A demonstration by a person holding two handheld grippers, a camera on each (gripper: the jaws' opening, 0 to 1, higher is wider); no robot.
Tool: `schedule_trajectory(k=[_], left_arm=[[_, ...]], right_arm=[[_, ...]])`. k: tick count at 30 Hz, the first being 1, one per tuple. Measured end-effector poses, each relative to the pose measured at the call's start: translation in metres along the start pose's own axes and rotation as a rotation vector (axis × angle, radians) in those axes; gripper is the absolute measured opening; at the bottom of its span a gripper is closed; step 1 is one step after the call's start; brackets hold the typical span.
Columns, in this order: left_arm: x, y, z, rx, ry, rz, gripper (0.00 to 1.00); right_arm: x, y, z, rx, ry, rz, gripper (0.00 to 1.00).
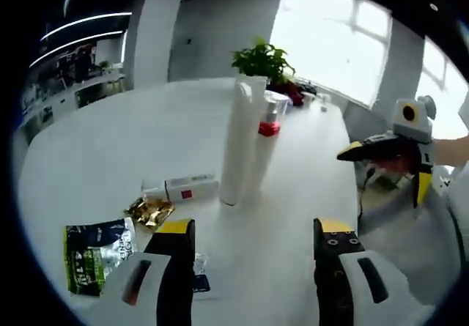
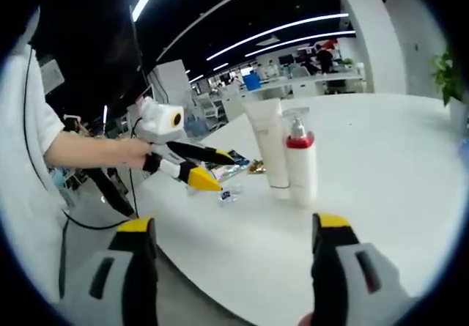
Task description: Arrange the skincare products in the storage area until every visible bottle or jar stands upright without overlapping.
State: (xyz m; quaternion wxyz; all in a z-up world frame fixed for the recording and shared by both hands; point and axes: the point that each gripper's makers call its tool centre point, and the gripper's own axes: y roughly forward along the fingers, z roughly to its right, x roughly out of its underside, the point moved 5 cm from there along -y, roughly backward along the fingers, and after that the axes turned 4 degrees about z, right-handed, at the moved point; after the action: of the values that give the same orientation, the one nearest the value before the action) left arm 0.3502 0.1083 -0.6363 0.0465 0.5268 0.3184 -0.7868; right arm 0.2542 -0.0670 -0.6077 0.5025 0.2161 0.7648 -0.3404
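Both tongs open, empty: left gripper [image 1: 253,231], right gripper [image 2: 236,227]. Tall tube [image 1: 239,141] and pump bottle [image 1: 268,132] upright, touching, mid table [image 1: 110,143]; flat box [image 1: 192,188] lying nearby. Risk: nudging either, toppling both.

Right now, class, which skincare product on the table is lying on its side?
The small white box with a red label lies flat, whereas the tall white tube and the red-collared pump bottle stand upright.

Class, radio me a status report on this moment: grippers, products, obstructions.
Left gripper and right gripper open, empty. Tall white tube and red-collared pump bottle upright; small white box lying flat. Nothing obstructing.
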Motion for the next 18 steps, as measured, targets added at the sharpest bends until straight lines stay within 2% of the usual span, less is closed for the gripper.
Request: schedule_trajectory(k=[9,18], left_arm=[[0.018,-0.028,0.015,-0.064,-0.063,0.017,0.72],[0.028,-0.061,0.025,-0.157,-0.159,0.072,0.80]], right_arm=[[-0.003,-0.005,-0.004,0.016,-0.003,0.015,0.93],[-0.008,-0.012,-0.010,0.016,0.014,0.038,0.96]])
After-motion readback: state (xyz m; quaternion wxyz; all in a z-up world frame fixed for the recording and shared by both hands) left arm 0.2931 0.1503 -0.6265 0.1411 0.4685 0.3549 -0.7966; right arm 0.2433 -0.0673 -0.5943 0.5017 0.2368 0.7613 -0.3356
